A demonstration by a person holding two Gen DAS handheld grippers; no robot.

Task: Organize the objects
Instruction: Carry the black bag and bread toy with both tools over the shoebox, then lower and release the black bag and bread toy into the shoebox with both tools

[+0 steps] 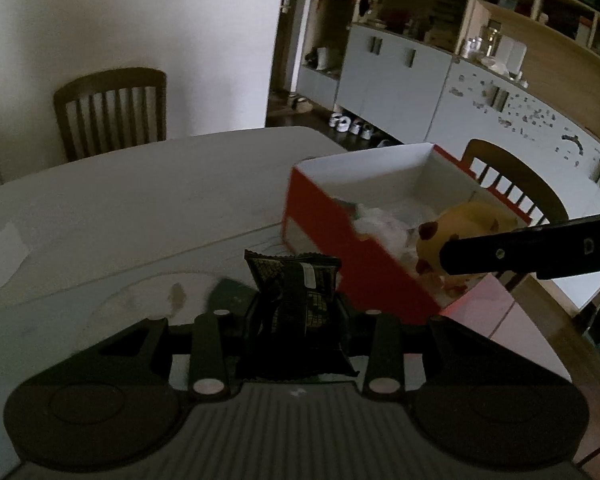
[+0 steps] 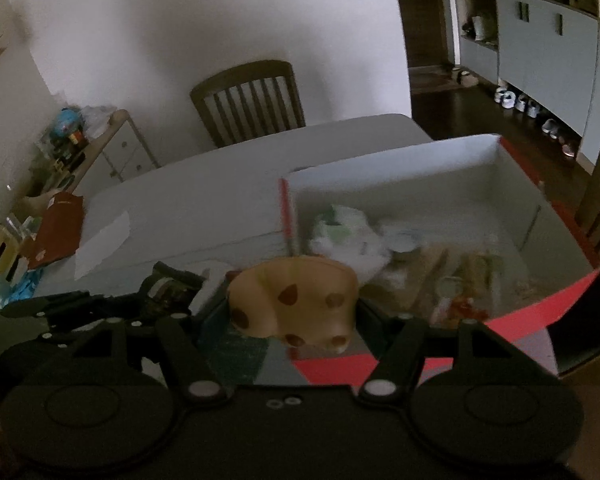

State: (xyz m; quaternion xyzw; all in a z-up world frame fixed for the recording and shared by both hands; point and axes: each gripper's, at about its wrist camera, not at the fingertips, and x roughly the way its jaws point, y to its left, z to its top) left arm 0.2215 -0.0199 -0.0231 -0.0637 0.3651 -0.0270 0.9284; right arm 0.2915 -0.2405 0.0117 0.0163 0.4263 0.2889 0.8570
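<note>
Left gripper clamped on a dark foil snack packet, packet upright between the jaws, lifted above the white table. Right gripper holds a yellow spotted plush toy between its jaws, brown spots facing the camera; from the left wrist view the same toy sits at the tip of the right gripper's black finger, over the near corner of the box. Both grippers side by side, left one visible at the left edge of the right wrist view with its packet.

Just beyond: red-and-white cardboard box, open top, white inside, at the right end of the table. Inside it a white crumpled plastic wrapper and blurred mixed items, can't tell what. White paper sheet flat on the table's left part.

Farther: wooden slat-back chair at the far table edge, second chair behind the box. Cluttered side shelf far left, grey cabinets and shoes on the floor at the back.
</note>
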